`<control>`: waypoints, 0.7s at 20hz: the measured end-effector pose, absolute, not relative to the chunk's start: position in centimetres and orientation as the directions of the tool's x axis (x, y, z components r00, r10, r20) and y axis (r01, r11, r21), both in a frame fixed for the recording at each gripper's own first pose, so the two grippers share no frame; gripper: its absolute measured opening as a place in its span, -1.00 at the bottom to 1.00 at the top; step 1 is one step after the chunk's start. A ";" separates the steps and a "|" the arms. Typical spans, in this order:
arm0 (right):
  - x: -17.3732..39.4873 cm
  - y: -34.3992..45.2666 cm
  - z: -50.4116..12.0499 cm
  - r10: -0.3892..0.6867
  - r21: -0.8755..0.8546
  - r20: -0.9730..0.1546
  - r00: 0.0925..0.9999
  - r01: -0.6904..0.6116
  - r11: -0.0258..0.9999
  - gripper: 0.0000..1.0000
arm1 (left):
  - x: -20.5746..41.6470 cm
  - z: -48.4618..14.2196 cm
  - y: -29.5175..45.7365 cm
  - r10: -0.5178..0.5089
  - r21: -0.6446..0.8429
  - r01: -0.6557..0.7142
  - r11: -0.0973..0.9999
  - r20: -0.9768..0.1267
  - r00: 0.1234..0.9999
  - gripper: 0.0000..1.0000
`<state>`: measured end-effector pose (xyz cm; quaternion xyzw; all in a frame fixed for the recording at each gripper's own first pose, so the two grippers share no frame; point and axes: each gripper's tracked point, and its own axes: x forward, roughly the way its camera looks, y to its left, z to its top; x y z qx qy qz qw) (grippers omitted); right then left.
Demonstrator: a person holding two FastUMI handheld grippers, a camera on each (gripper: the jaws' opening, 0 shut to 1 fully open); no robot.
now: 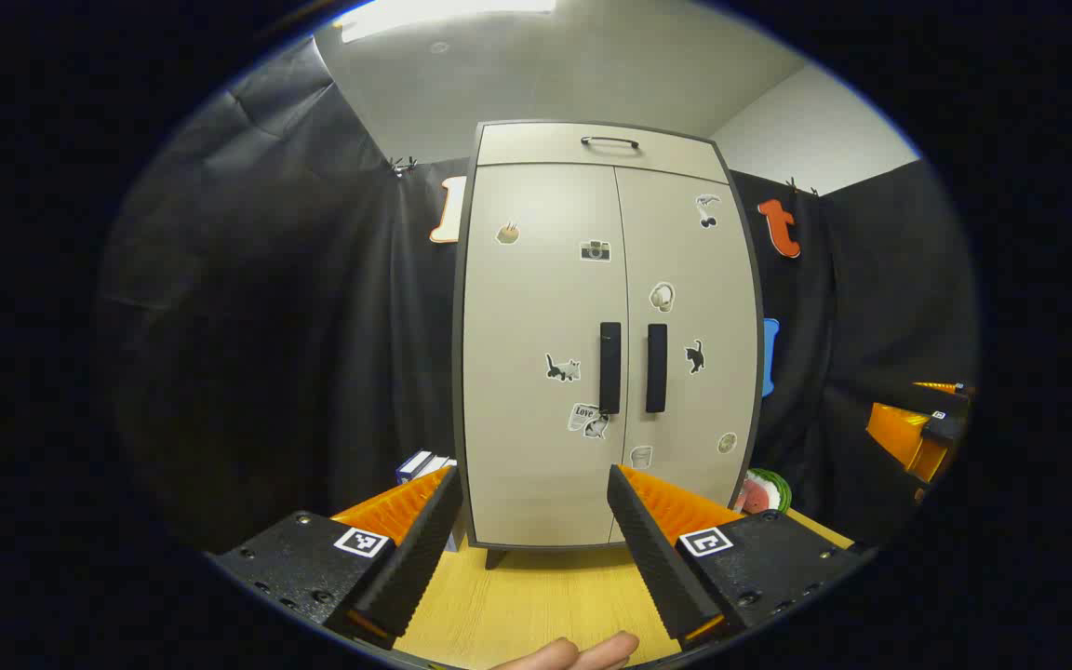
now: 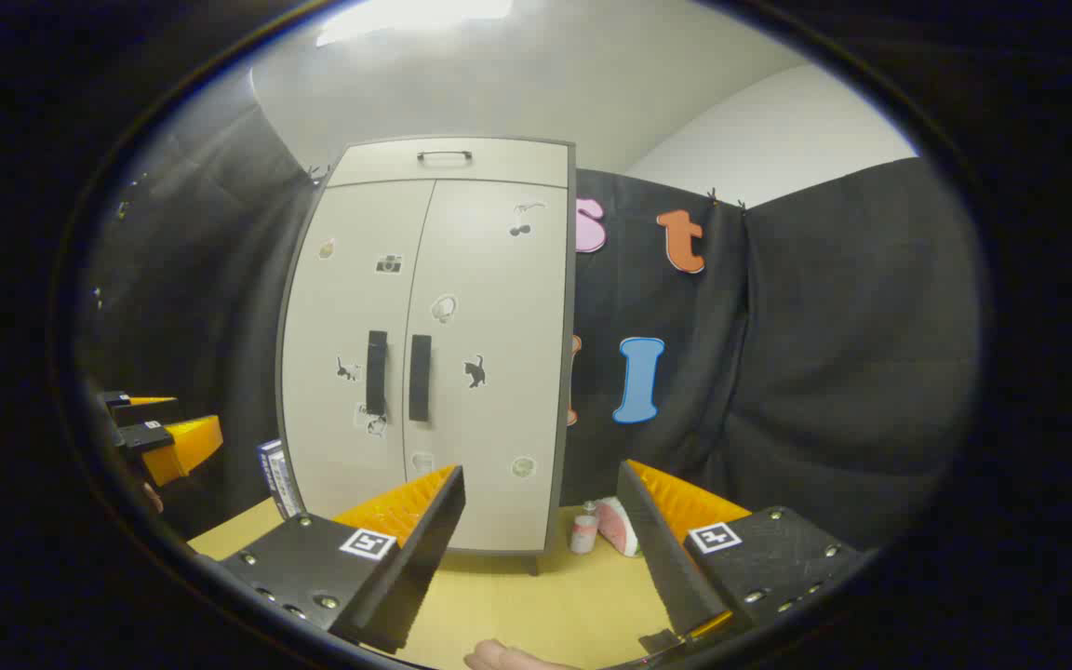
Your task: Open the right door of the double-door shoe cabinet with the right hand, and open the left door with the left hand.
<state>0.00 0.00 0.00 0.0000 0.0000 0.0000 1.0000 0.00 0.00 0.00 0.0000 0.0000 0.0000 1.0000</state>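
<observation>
While both doors are shut, you're at the approach stage: nothing grasped yet. The shoe cabinet (image 1: pixel 606 335) stands upright on the tabletop (image 1: pixel 536 596) against the booth's wall, right door (image 1: pixel 690 326) and left door (image 1: pixel 541 344) flush, seam closed.

Left gripper (image 1: pixel 536 521): jaws spread wide, empty, aimed roughly at the cabinet's lower middle, well short of it. Right gripper (image 2: pixel 541 516): also spread, empty, pointing past the cabinet's right edge, so it's off-target. In the right gripper view you can see the left gripper at the far left edge; in the left gripper view the right gripper (image 1: pixel 917 428) sits at the far right.

Two vertical bar handles sit side by side at the seam: left handle (image 1: pixel 609 368), right handle (image 1: pixel 656 368). In the right gripper view the right handle (image 2: pixel 420 377) is up and left of your jaw line.

Next move, my read: task order puts the right door first. Swing the right gripper left and raise it until the right handle sits between the jaws, advance, close, then pull on an arc about the outer hinge. Handles are near each other, so keep one finger from catching the left handle.

Small items sit on the tabletop beside the cabinet's right foot (image 2: pixel 601 530); can't tell what they are. Judge the door sweep against them.
</observation>
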 end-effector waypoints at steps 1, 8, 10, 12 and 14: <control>-0.1 0.3 0.0 0.010 -0.001 -0.002 1.000 -0.010 1.000 0.97 | -0.1 0.4 0.1 0.002 -0.001 -0.002 1.000 0.008 1.000 0.95; -1.3 1.4 1.0 0.030 -0.009 0.026 0.999 -0.030 1.000 0.97 | -2.1 2.7 1.2 0.002 -0.007 -0.002 1.000 0.060 0.998 0.95; -1.5 1.4 1.1 0.034 -0.006 0.028 0.999 -0.034 0.999 0.97 | -2.6 3.1 1.3 -0.004 -0.003 0.004 1.000 0.070 0.998 0.94; -1.8 1.4 1.2 0.032 -0.009 0.033 0.999 -0.032 0.999 0.97 | -3.0 3.2 1.5 -0.006 0.000 0.006 1.000 0.078 0.997 0.94; -1.9 1.5 1.3 0.032 -0.015 0.037 0.999 -0.032 0.999 0.97 | -3.2 3.3 1.5 -0.010 0.003 0.010 1.000 0.082 0.997 0.94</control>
